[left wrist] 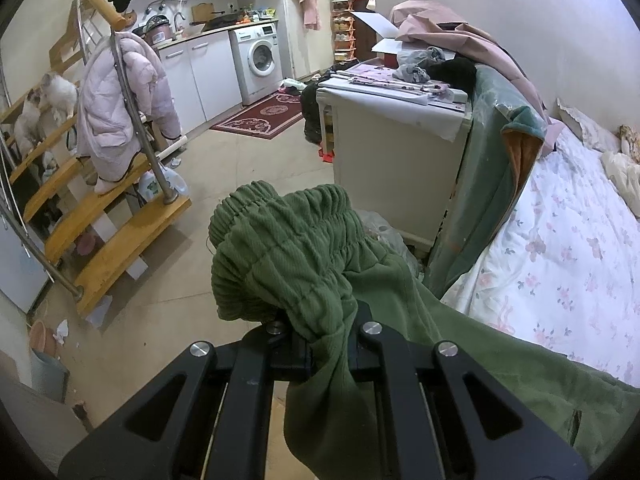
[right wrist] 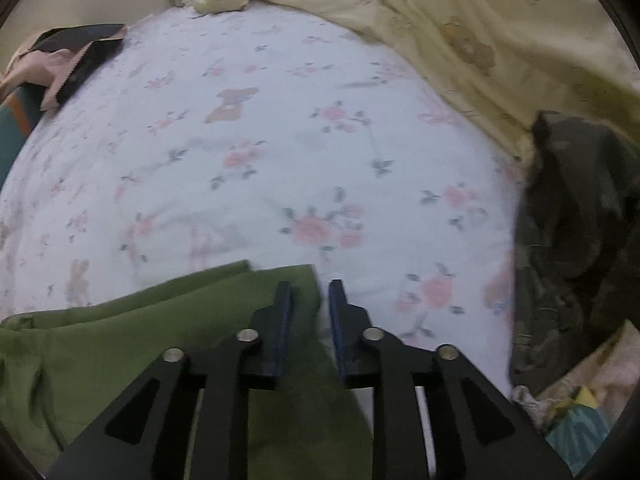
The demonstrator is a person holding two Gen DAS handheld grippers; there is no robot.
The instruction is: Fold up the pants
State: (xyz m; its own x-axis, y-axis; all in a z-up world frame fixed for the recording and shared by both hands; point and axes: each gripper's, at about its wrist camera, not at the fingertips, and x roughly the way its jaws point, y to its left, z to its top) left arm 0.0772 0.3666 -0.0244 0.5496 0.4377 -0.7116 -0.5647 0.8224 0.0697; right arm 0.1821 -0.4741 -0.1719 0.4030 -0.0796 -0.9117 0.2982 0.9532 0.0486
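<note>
The green pants [left wrist: 304,256] hang bunched from my left gripper [left wrist: 324,344], which is shut on the ribbed elastic waistband and holds it up beside the bed. The rest of the fabric trails right toward the bed. In the right wrist view the leg end of the pants [right wrist: 200,320] lies flat on the floral bedsheet [right wrist: 280,140]. My right gripper [right wrist: 310,292] hovers over the leg's corner with its jaws a little apart and the cloth edge between them; no firm grip shows.
A white cabinet [left wrist: 392,152] piled with clothes and a green blanket [left wrist: 492,184] stand by the bed's head. Wooden stairs [left wrist: 100,232] with a pink coat are at left. A yellow quilt [right wrist: 480,20] and a dark garment [right wrist: 572,240] lie on the bed's right side.
</note>
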